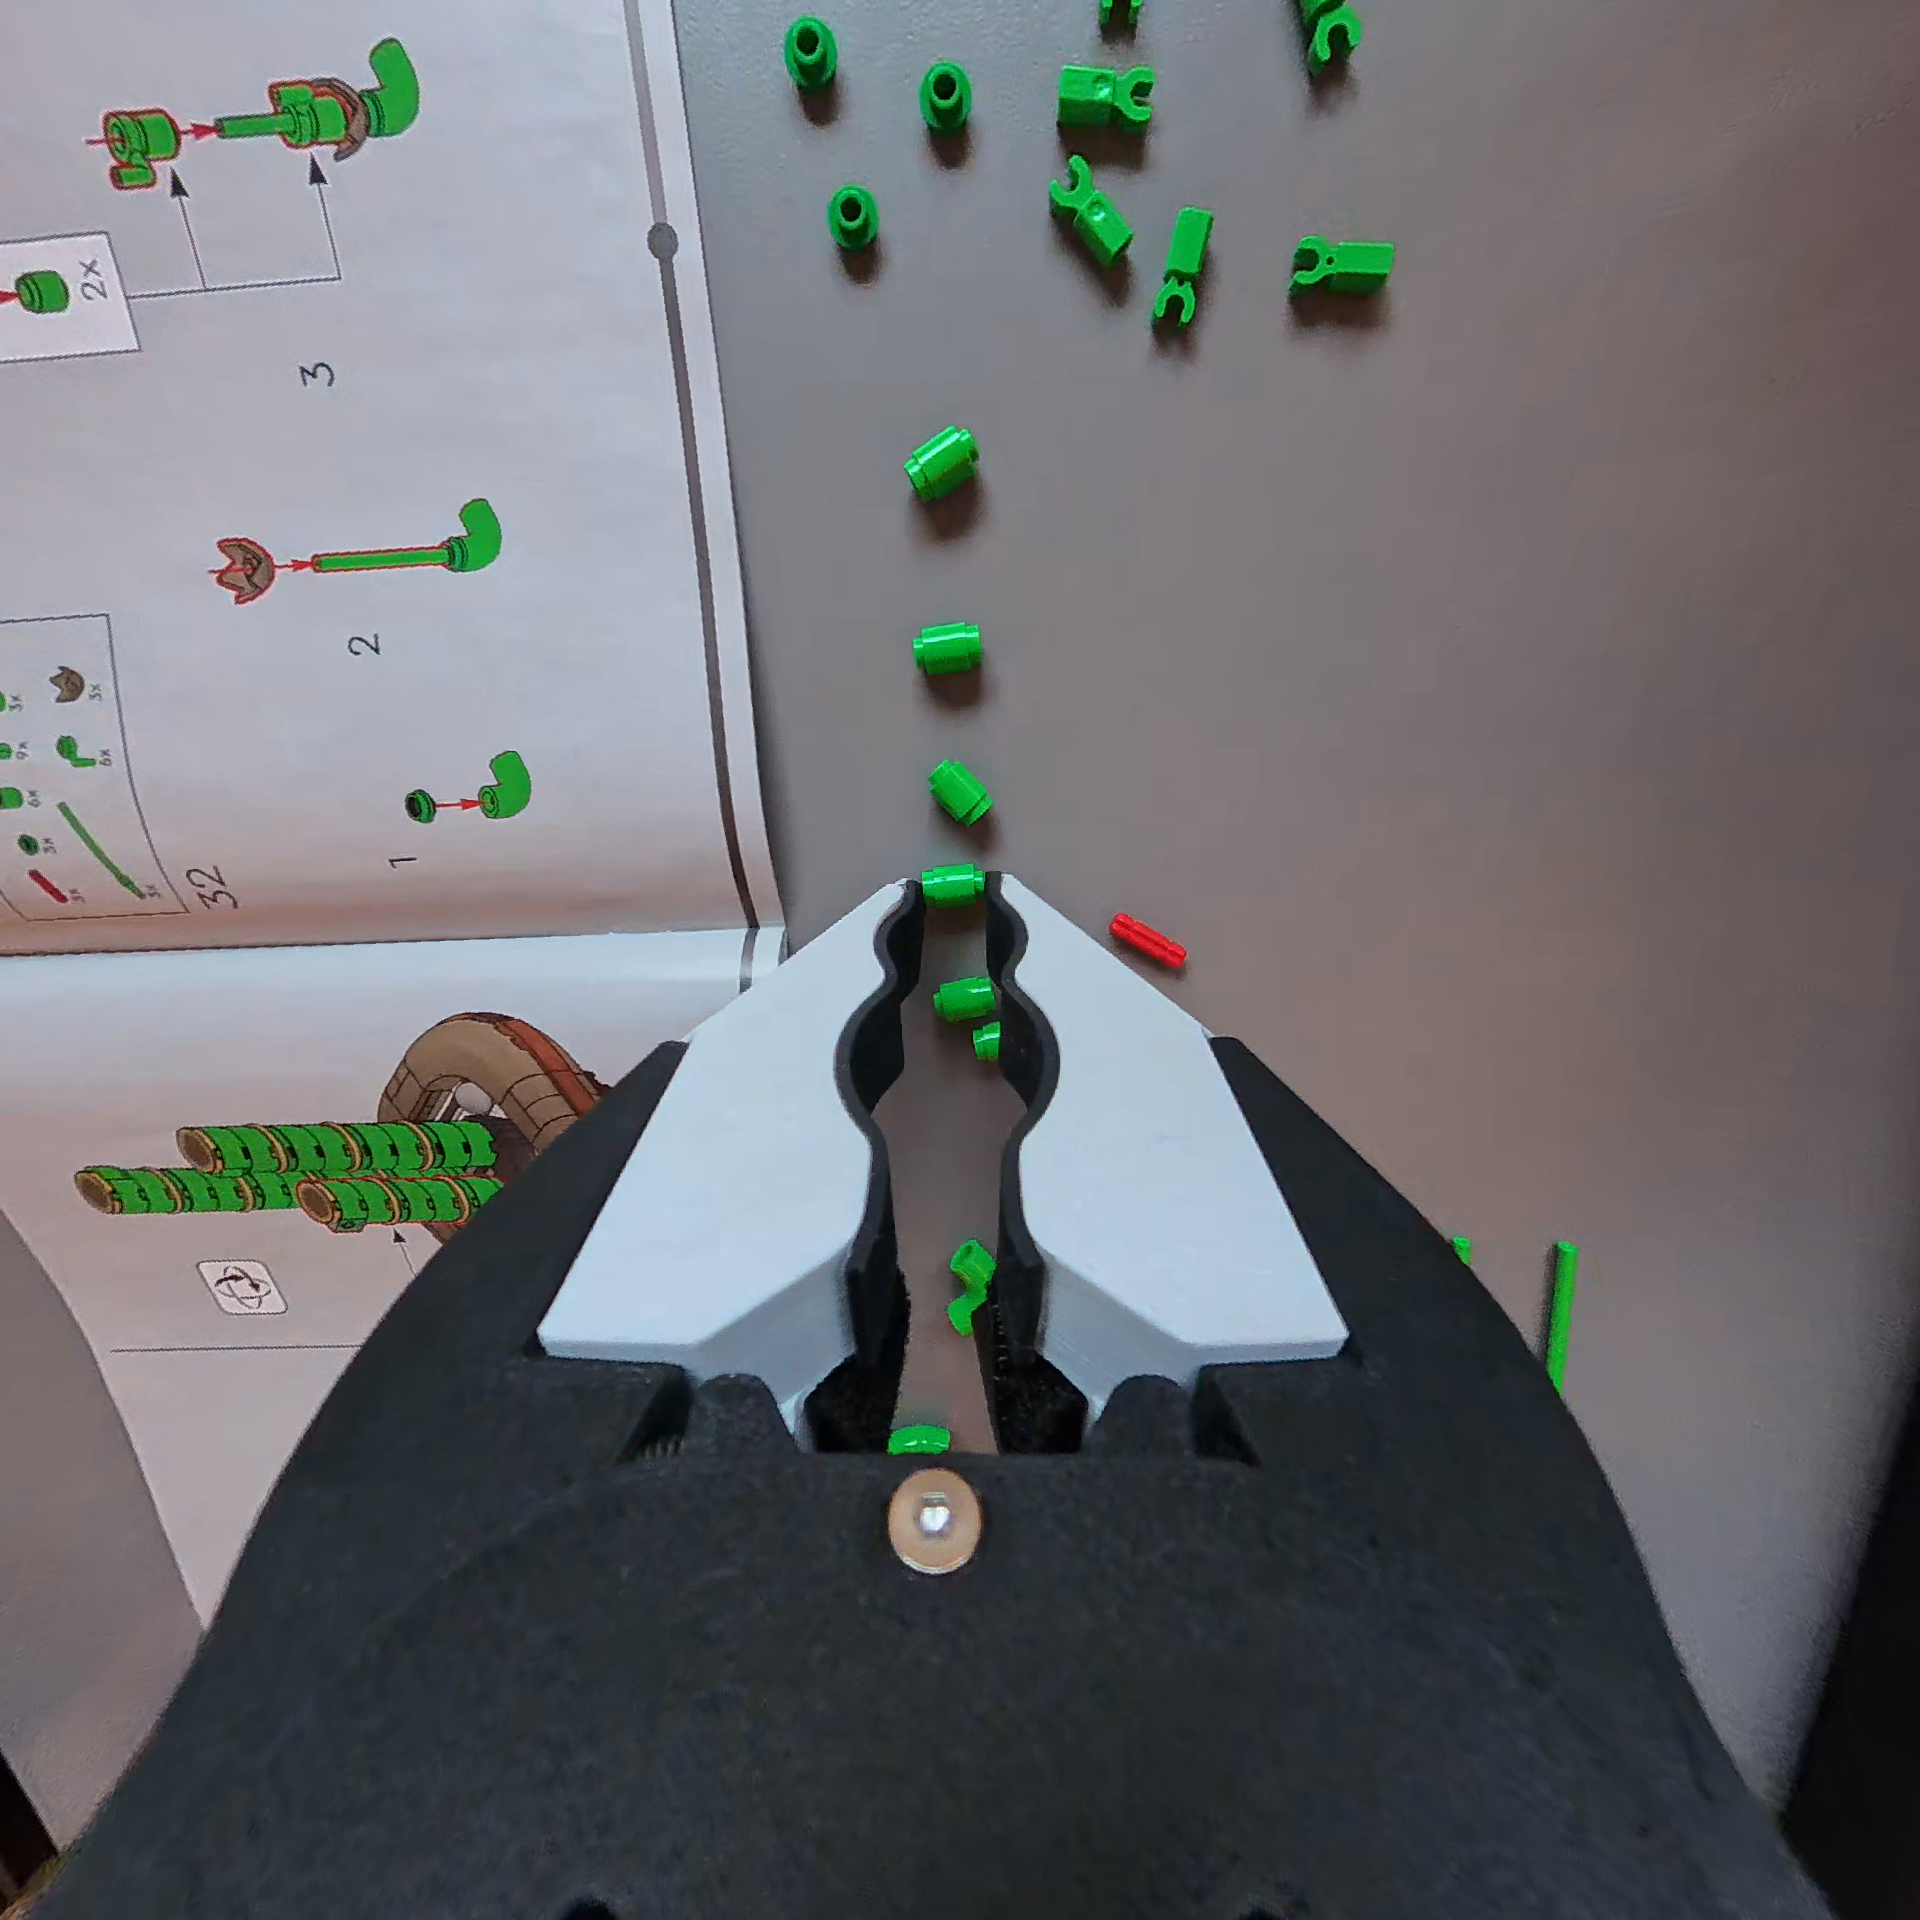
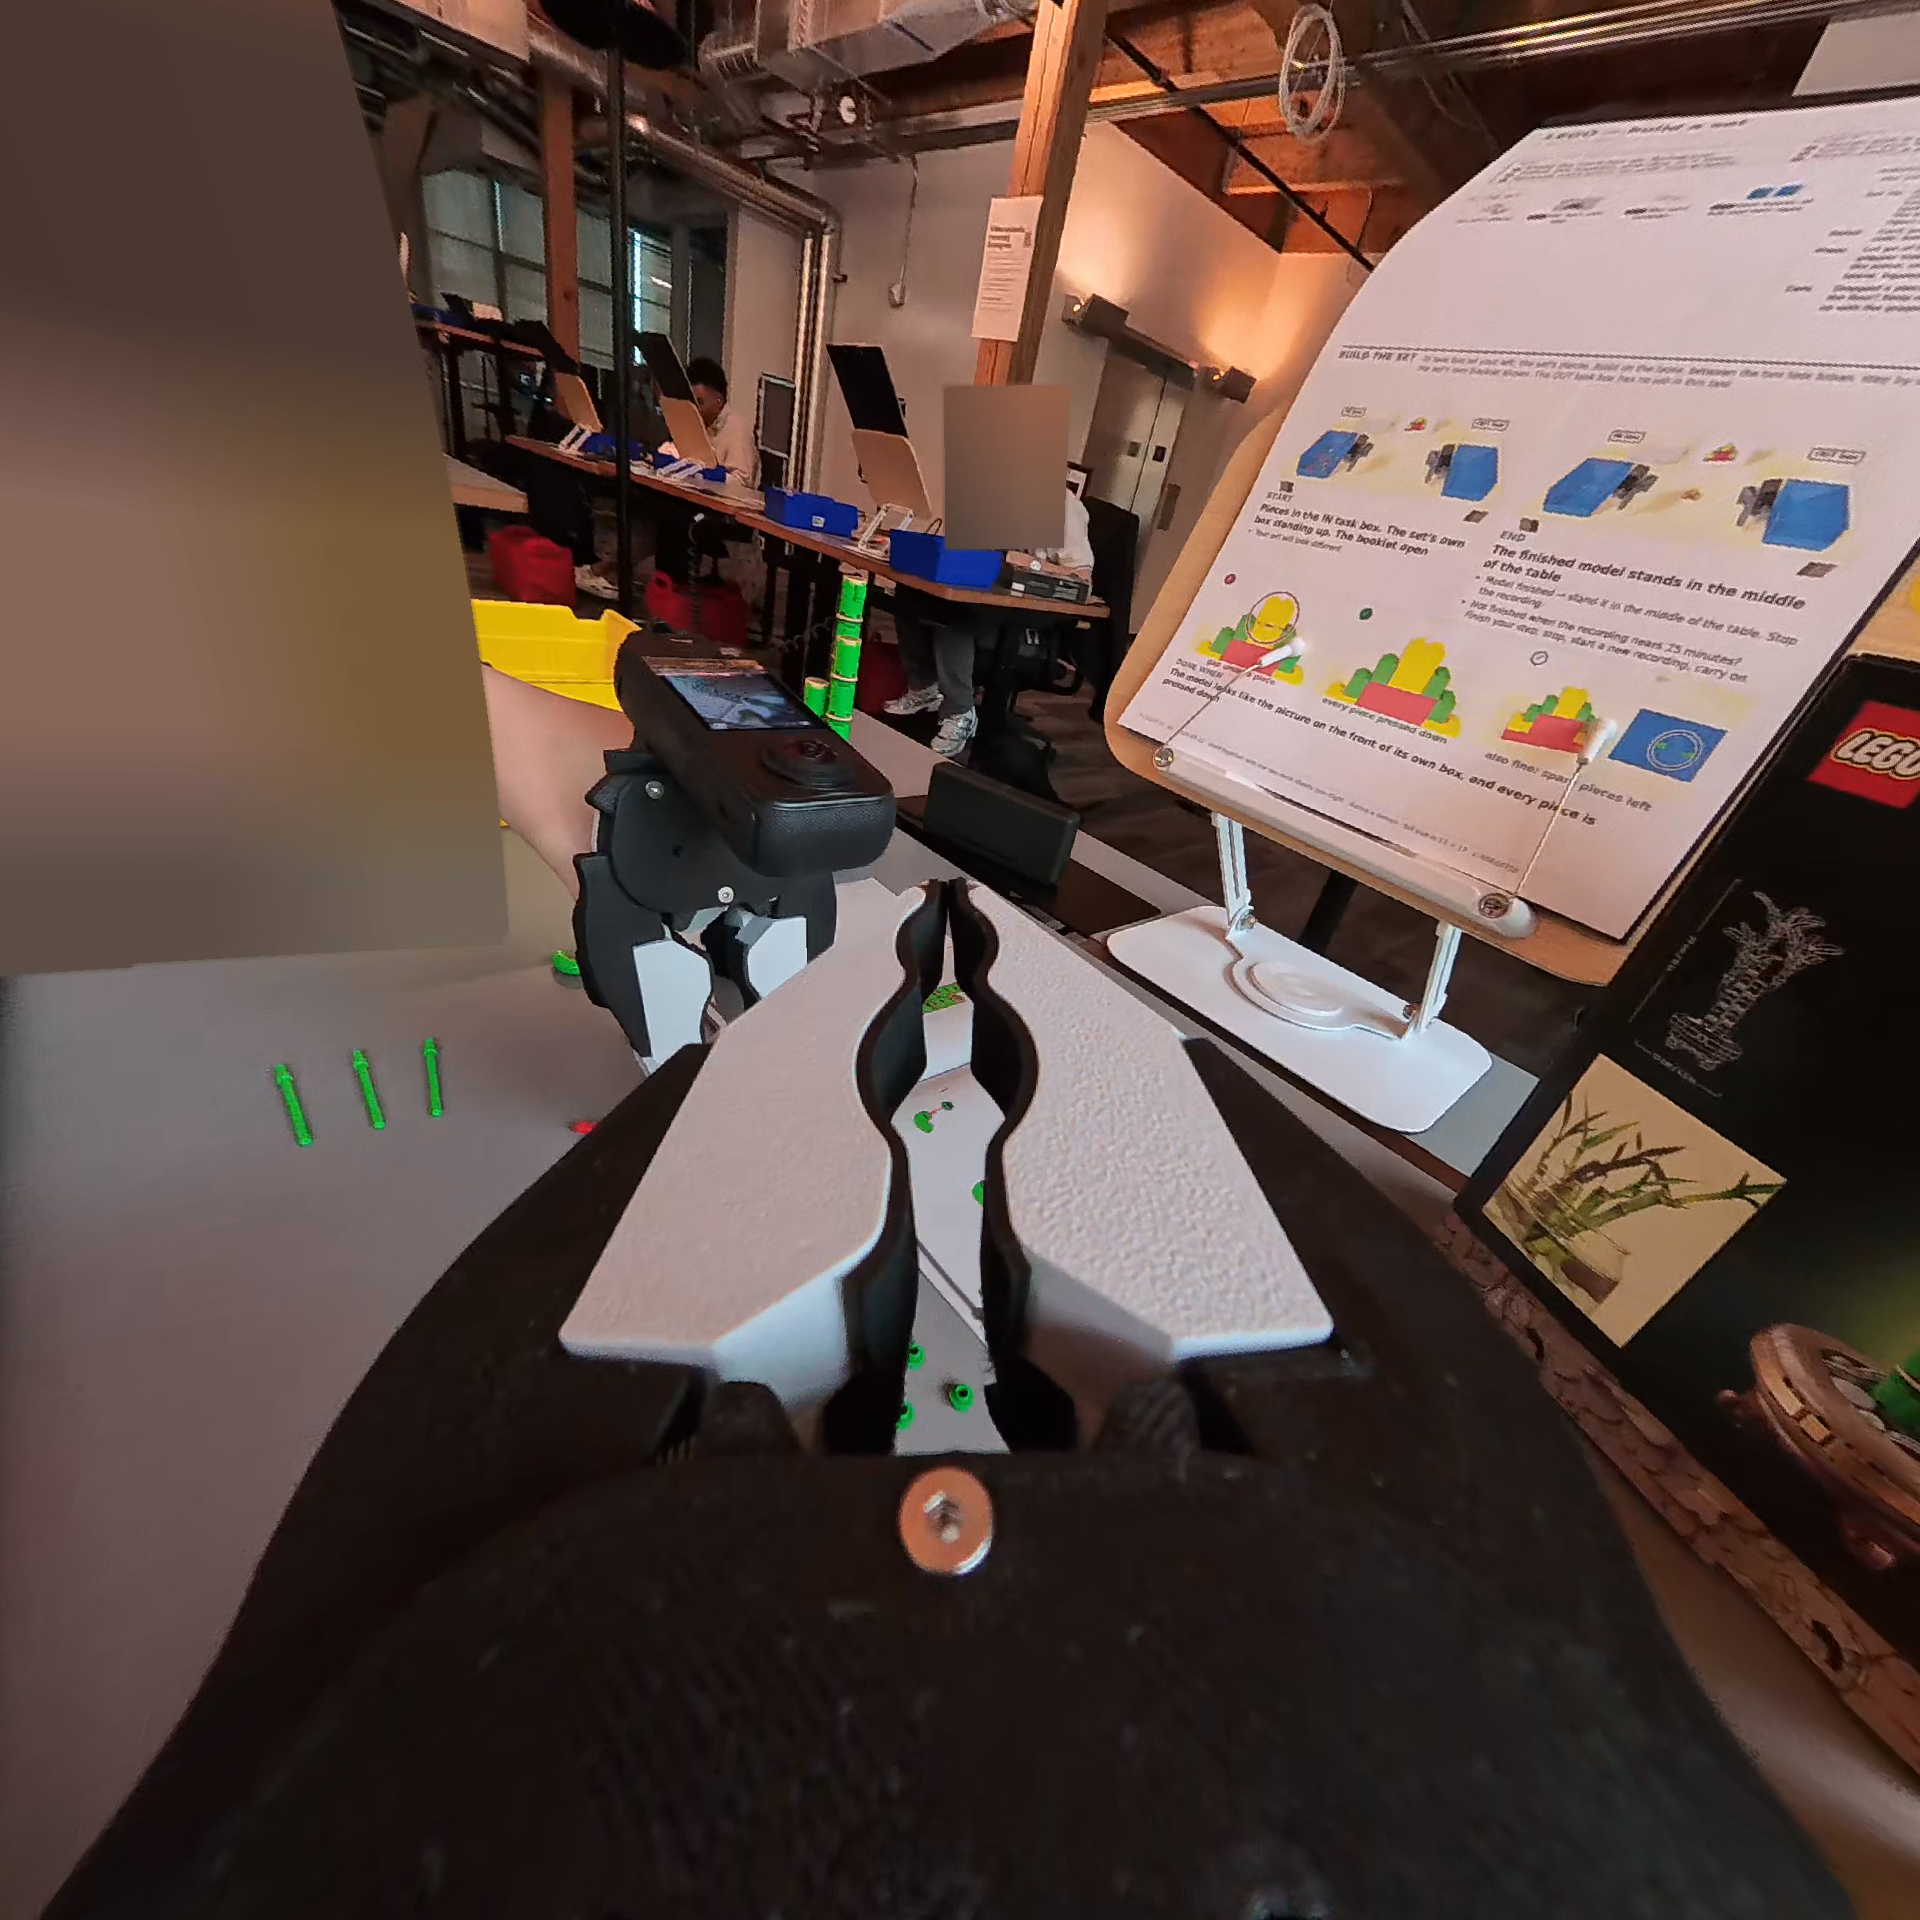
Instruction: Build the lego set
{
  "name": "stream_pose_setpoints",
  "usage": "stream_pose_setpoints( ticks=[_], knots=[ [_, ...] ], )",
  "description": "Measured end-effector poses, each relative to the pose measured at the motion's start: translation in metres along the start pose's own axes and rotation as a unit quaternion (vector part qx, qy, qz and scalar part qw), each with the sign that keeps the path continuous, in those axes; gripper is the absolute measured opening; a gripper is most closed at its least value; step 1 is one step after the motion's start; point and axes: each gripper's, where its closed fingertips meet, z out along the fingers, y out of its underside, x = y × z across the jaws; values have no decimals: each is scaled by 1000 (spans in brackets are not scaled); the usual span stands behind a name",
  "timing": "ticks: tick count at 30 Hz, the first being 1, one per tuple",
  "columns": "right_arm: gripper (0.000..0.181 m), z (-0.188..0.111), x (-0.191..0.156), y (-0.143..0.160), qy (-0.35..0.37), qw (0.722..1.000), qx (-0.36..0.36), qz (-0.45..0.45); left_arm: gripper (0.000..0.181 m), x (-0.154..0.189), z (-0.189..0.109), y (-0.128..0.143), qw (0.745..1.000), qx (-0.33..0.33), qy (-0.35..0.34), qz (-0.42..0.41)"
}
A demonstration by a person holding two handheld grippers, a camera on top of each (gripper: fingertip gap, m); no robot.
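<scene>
In the left wrist view my left gripper point(image 1: 952, 883) points down at the grey table point(image 1: 1455, 727). Its jaws stand tight around a small green round brick point(image 1: 951, 886) in a row of like bricks point(image 1: 947, 649). More green bricks point(image 1: 964, 1000) show through the gap between the fingers. The open instruction booklet point(image 1: 364, 520) lies to the left. My right gripper point(image 2: 951, 896) hovers above the table with its tips together and nothing between them. The left gripper point(image 2: 707, 997) shows ahead of it in the right wrist view, tips down near the table.
Green clip pieces point(image 1: 1101, 99) and round studs point(image 1: 852, 216) lie farther out, with a red pin point(image 1: 1147, 940) and a green rod point(image 1: 1558, 1314) to the right. Three green rods point(image 2: 364, 1089) lie left. The set's box point(image 2: 1766, 1143) and a sheet stand point(image 2: 1507, 520) are at right. A yellow bin point(image 2: 551, 644) is behind. My right fingertips sit around 20 centimeters from my left ones.
</scene>
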Motion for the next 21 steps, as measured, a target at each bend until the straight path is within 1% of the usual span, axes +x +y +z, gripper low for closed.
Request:
stream_pose_setpoints(
  ticks=[1,2,3,5,7,9,10,12,14,16,18,19,21],
  knots=[
    [0,0,1,1,0,1000,-2,1,15,1,0,0,1000,0,1,3],
    [0,0,1,3,0,1000,-4,3,26,0,0,1,1000,2,-5,4],
    [0,1,2,4,0,1000,-6,6,30,-2,-1,1,1000,3,-12,4],
    [0,1,3,5,0,1000,-7,11,31,-7,-8,-3,999,23,-25,0],
    [0,1,2,4,-6,1000,3,24,28,-9,-22,-11,998,59,-27,-12],
    [0,3,1,6,-15,999,6,43,29,-10,-44,-26,993,113,-31,-27],
    [1,4,1,8,-19,999,3,51,29,-12,-59,-33,988,144,-41,-35],
    [2,6,1,12,-19,998,-3,54,29,-19,-104,-51,969,227,-79,-53],
    [4,7,2,13,-12,999,-6,44,25,-21,-162,-67,934,333,-110,-72],
    [5,6,3,14,-4,999,-8,32,26,-20,-224,-73,885,435,-143,-88],
    [5,5,5,16,6,1000,-19,16,31,-14,-279,-66,833,515,-174,-103],
    [5,4,7,16,13,1000,-25,4,34,-9,-302,-58,808,546,-190,-111],
    [5,2,11,17,24,999,-35,-25,31,2,-340,-41,755,606,-221,-122]
  ],
)
